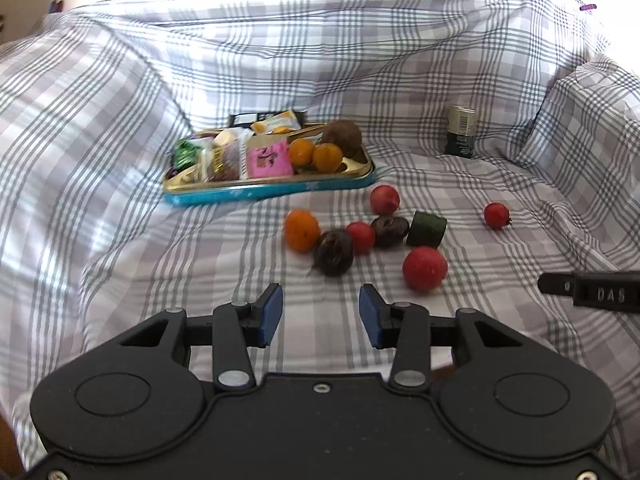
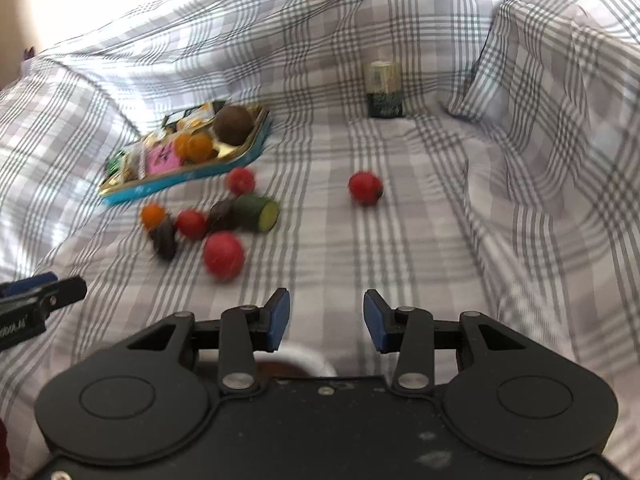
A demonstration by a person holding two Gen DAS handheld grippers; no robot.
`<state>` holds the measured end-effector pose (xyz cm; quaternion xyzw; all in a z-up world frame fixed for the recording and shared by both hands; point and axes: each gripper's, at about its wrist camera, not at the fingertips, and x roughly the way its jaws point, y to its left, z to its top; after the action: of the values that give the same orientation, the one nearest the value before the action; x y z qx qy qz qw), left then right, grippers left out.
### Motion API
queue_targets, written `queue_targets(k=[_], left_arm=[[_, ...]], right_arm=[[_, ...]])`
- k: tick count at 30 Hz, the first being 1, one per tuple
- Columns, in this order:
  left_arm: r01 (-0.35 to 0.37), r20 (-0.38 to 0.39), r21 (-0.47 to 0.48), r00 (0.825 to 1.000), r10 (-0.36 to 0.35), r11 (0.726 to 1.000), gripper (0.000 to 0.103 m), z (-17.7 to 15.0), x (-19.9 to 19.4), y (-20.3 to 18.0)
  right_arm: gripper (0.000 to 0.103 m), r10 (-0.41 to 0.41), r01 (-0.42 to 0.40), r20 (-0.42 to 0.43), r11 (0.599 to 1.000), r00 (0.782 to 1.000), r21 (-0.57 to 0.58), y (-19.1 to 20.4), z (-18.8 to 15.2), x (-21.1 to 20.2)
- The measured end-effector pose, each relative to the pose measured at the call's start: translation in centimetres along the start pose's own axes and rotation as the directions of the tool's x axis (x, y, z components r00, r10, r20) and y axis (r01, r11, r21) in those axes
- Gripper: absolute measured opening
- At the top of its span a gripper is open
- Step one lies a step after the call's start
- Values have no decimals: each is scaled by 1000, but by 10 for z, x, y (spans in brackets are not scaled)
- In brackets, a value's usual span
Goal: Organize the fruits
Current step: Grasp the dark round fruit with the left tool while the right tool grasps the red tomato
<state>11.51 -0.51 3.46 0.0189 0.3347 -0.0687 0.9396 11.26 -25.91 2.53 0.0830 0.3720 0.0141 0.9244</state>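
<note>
Several loose fruits (image 1: 352,236) lie near the tin tray (image 1: 268,192), while both the left gripper (image 1: 320,312) and right gripper (image 2: 326,316) hang parted and empty, so a careless nudge could roll them away across the soft sheet (image 1: 120,160).

A home, likely a bedroom: a rumpled plaid bedsheet (image 1: 360,60) covers a bed, a matching pillow (image 1: 588,120) lies at its right edge, and a snack tin (image 1: 272,192) sits mid-bed.
</note>
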Motion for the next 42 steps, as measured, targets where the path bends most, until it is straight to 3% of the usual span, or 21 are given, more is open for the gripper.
queue_targets(k=[7, 22, 42], left_arm=[[24, -24, 3, 999, -24, 1000, 50, 17, 32, 0], [60, -47, -12, 997, -60, 998, 50, 30, 84, -3], [61, -78, -102, 995, -69, 993, 50, 23, 109, 5]], right_arm=[[44, -35, 35, 17, 999, 999, 16, -8, 39, 33], [44, -95, 94, 34, 995, 995, 28, -11, 85, 99], [46, -145, 146, 14, 989, 989, -3, -3, 80, 132]])
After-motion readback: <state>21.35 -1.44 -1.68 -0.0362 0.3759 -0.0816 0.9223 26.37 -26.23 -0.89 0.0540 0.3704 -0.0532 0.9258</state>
